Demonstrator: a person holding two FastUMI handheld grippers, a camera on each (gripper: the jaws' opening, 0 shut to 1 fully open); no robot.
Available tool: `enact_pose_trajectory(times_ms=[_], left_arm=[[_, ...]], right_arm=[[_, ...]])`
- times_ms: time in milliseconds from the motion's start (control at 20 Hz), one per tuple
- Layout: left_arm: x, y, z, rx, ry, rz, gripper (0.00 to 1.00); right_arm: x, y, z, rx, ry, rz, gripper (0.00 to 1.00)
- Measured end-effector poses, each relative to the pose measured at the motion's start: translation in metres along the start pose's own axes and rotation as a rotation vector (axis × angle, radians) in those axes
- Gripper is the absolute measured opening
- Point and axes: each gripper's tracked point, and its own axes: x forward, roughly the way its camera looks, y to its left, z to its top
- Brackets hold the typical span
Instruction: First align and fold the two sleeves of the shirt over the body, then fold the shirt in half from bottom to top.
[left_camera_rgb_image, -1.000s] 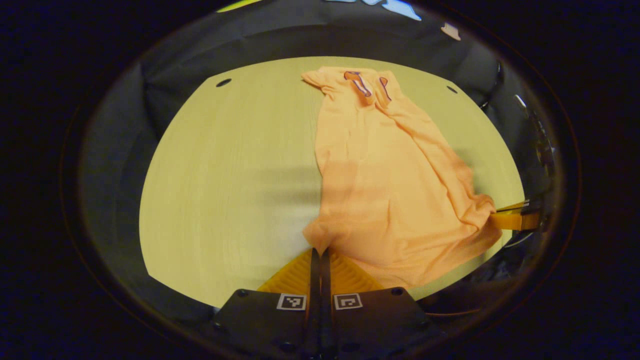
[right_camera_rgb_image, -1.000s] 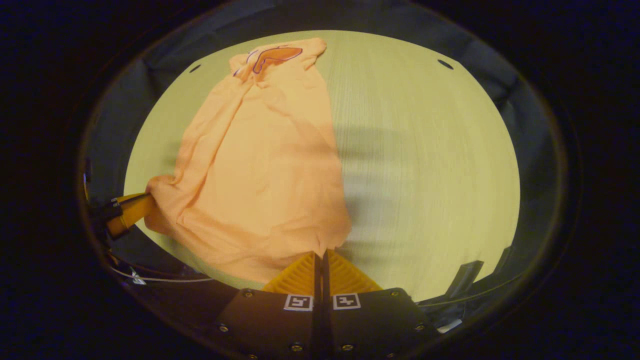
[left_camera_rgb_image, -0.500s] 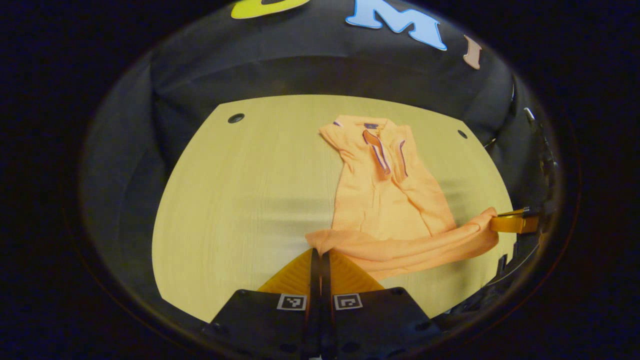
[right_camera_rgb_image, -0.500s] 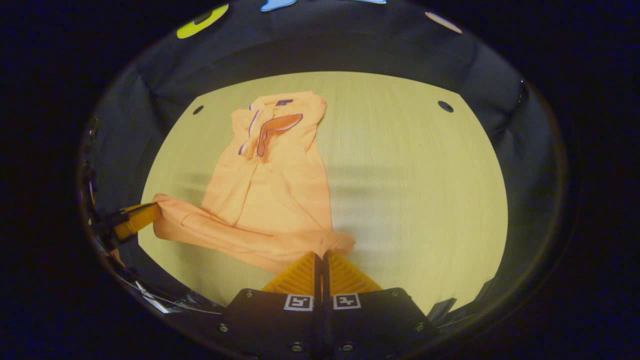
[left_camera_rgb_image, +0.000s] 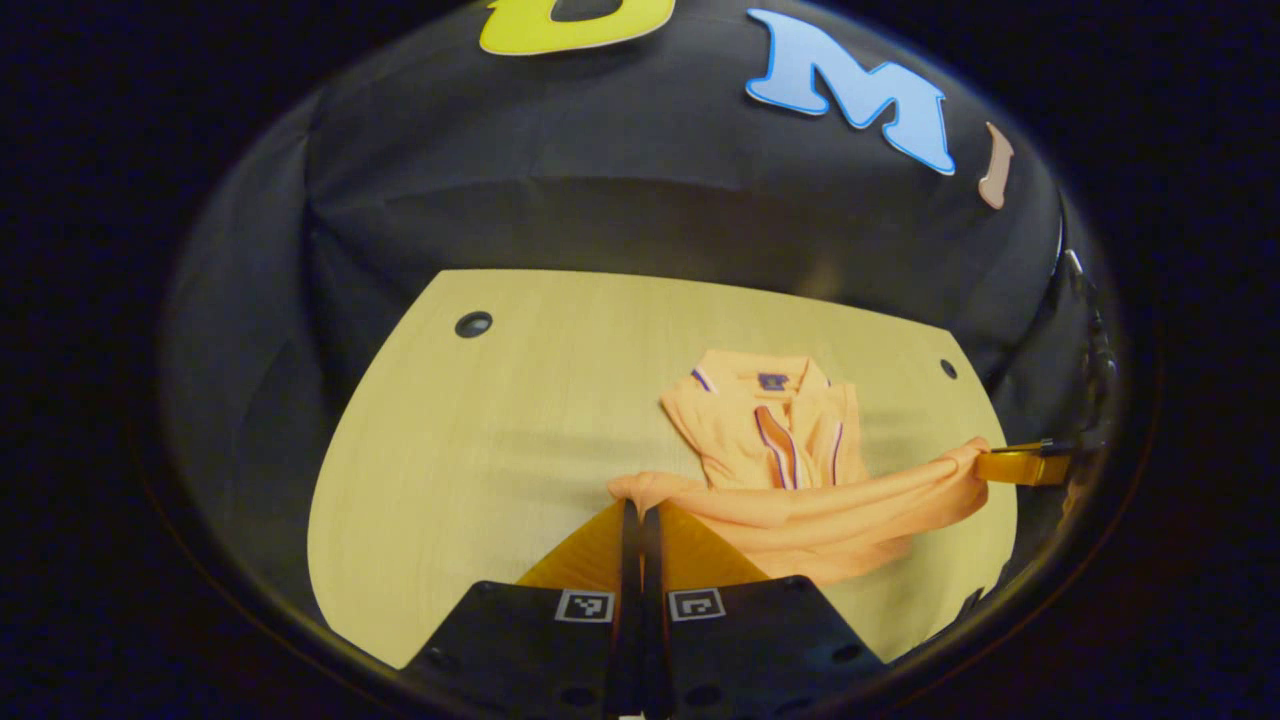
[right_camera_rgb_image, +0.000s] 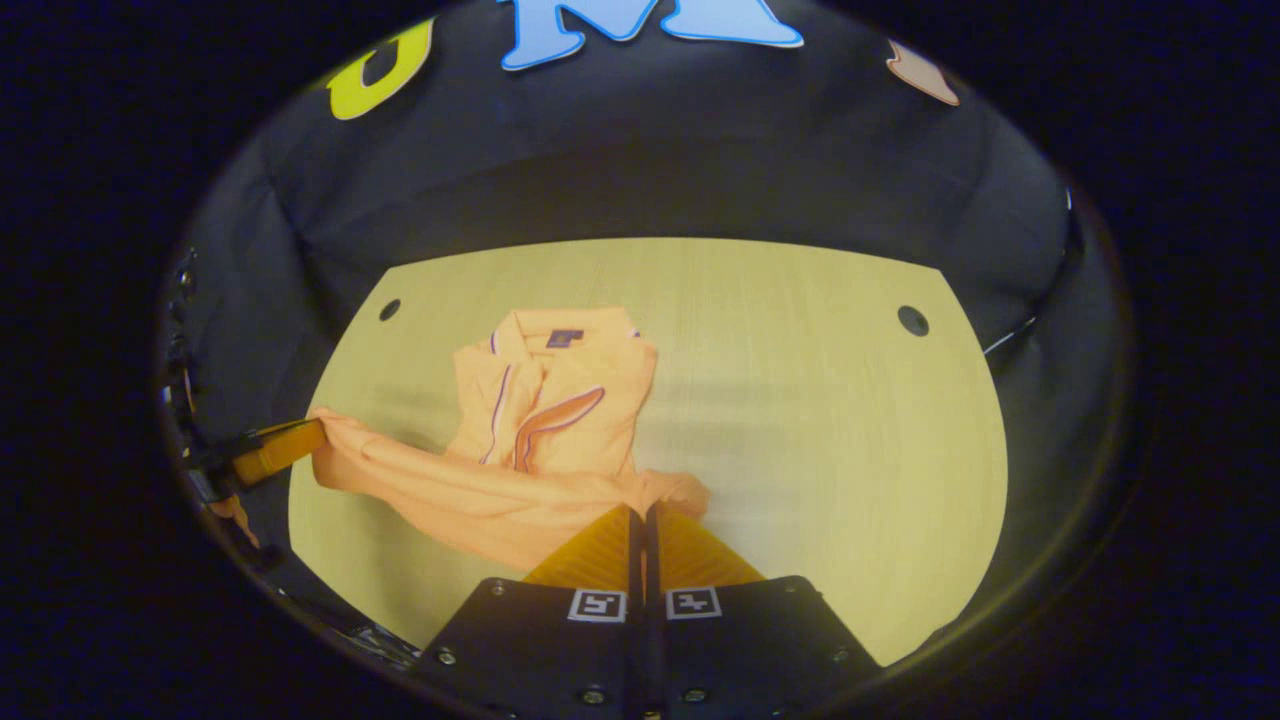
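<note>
The left gripper (left_camera_rgb_image: 640, 503) is pinching one bottom corner of the orange collared polo shirt (left_camera_rgb_image: 775, 440) between closed jaws, and the right gripper (right_camera_rgb_image: 642, 507) is clamping the other corner likewise. The hem is hanging as a raised band between them, above the shirt's upper part, which is lying collar-up on the pale wooden desk (right_camera_rgb_image: 820, 400).

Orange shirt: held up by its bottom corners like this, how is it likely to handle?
Probably floppy: the orange shirt sags between the left hand-held gripper and right hand-held gripper. Likely light, since corner pinches carry the hem. Its collar end lies on the table, so it may drag.
</note>
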Motion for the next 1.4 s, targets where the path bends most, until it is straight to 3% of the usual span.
enact_pose_trajectory(times_ms=[200, 600, 800, 1050, 1400], left_arm=[[0.042, -0.002, 0.049, -0.040, -0.057, -0.012, 0.06], [0.135, -0.004, 0.109, 0.004, -0.137, -0.013, 0.07], [0.186, -0.008, 0.112, 0.055, -0.141, -0.004, 0.05], [0.237, -0.008, 0.095, 0.069, -0.108, 0.002, 0.05], [0.268, -0.001, 0.065, 0.073, -0.043, 0.025, 0.07]], right_arm=[[0.029, -0.005, 0.052, 0.037, -0.068, 0.011, 0.00], [0.108, -0.030, 0.129, 0.095, -0.181, -0.005, 0.00], [0.154, -0.042, 0.139, 0.105, -0.186, -0.025, 0.00], [0.199, -0.051, 0.122, 0.098, -0.145, -0.042, 0.00], [0.212, -0.053, 0.119, 0.116, -0.143, -0.027, 0.00]])
